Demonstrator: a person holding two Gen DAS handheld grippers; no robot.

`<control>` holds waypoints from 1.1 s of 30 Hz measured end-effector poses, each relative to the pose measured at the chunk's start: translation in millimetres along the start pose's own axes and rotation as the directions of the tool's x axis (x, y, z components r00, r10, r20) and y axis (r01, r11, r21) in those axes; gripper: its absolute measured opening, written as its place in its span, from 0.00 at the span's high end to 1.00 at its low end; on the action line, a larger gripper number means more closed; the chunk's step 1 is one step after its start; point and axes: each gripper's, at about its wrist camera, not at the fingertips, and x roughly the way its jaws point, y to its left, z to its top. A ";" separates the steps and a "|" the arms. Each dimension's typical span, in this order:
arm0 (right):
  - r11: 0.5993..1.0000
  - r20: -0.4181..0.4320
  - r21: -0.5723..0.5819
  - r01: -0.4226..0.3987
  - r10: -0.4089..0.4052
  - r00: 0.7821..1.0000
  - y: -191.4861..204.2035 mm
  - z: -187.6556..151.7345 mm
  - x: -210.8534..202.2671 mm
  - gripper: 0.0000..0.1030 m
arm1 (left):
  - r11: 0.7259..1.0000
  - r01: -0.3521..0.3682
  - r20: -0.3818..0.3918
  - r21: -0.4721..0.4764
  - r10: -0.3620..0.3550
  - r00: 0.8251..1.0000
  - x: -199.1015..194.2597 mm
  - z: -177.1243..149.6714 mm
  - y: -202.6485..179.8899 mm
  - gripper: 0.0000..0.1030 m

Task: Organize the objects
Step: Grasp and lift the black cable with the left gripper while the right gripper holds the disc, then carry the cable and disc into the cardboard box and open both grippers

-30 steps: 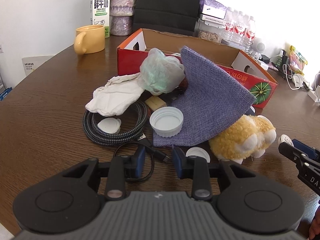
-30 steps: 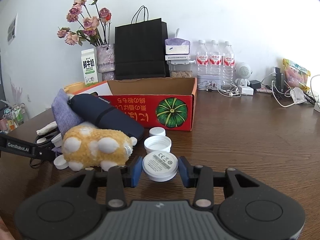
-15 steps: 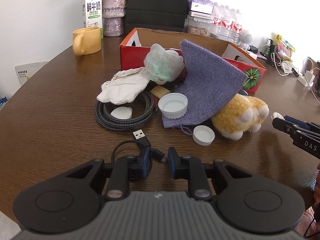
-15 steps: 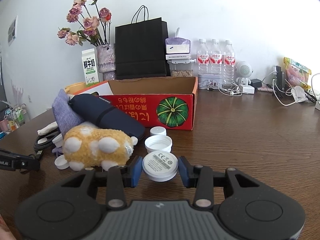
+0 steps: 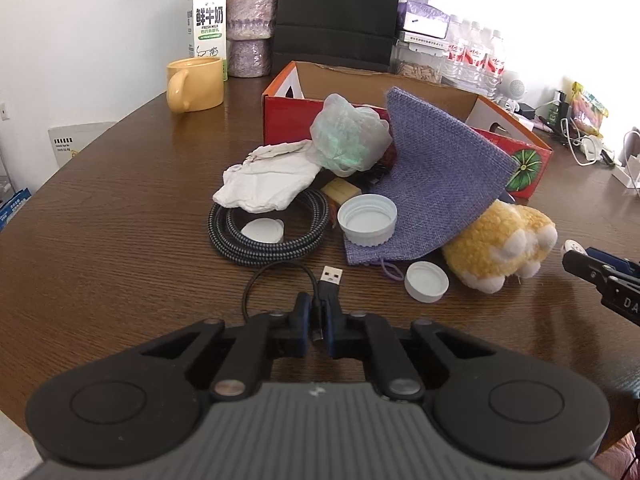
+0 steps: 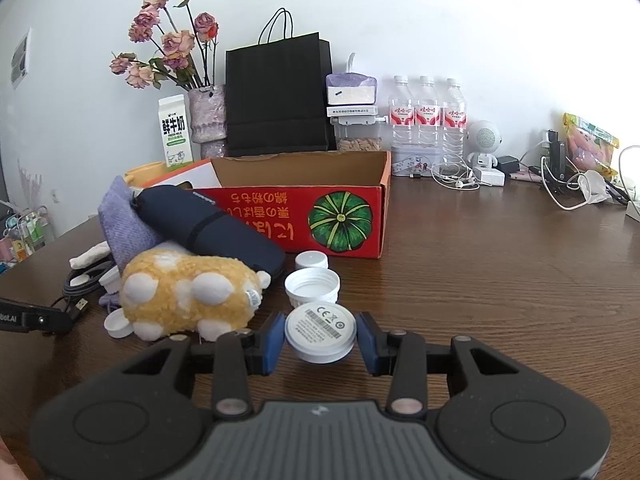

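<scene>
A dark brown wood-grain desk [image 5: 100, 208] with a rounded edge stands against a white wall [image 6: 400, 12]. Along its back edge are a black paper bag [image 6: 278, 100], a vase of dried roses [image 6: 206, 116], three water bottles [image 6: 426, 114] with red labels, a small white round speaker figure [image 6: 484, 140] and tangled white cables [image 6: 456, 174]. A yellow mug [image 5: 196, 84] sits near a milk carton [image 5: 207, 20] printed "鲜牛奶 FRESH MILK".

A red cardboard box [image 6: 296, 216], open at the top, carries a green pumpkin picture and yellow Chinese lettering that reads upside down in the right wrist view. In front of it lies a heap: a purple cloth pouch [image 5: 436, 176], a white glove [image 5: 268, 180], a crumpled plastic bag [image 5: 348, 140], a coiled braided cable [image 5: 264, 236], a yellow plush toy [image 5: 500, 240], a navy zip case [image 6: 208, 228] and several white bottle caps [image 5: 367, 220].

The left claw [image 5: 316, 322] is clenched on a thin black USB cable [image 5: 276, 276] just off the desk; its plug end pokes out ahead of the fingertips, near the heap.

The right claw [image 6: 320, 340] grasps a round white puck [image 6: 320, 332] just in front of the caps; its label shows a CE mark and a barcode. The left claw's side reads "bot.AI", and the right claw's side "DA".
</scene>
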 end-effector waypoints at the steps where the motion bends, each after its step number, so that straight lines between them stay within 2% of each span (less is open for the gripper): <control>1: 1.000 0.000 -0.001 0.002 -0.002 1.000 -0.3 0.0 0.1 0.63 | 1.000 0.005 0.009 0.004 -0.005 1.000 -2.2 -0.9 0.6 0.92; 9: 1.000 0.015 -0.016 0.017 -0.017 1.000 2.7 -0.6 -1.9 0.63 | 0.999 0.026 0.081 0.027 -0.028 0.996 -20.3 -1.6 5.4 0.92; 15: 1.000 0.022 -0.022 0.013 -0.012 1.000 7.3 1.9 -6.4 0.63 | 0.998 0.046 0.162 0.038 -0.052 0.985 -37.1 12.8 9.8 0.92; 26: 0.998 0.118 -0.069 -0.003 0.011 0.993 27.5 45.8 -14.3 0.63 | 0.992 0.097 0.331 0.079 -0.118 0.936 -46.6 74.2 6.9 0.92; 33: 0.997 0.151 -0.083 0.005 0.008 0.989 34.6 81.1 11.2 0.63 | 0.982 0.158 0.374 0.101 -0.185 0.909 -25.1 119.0 -6.3 0.92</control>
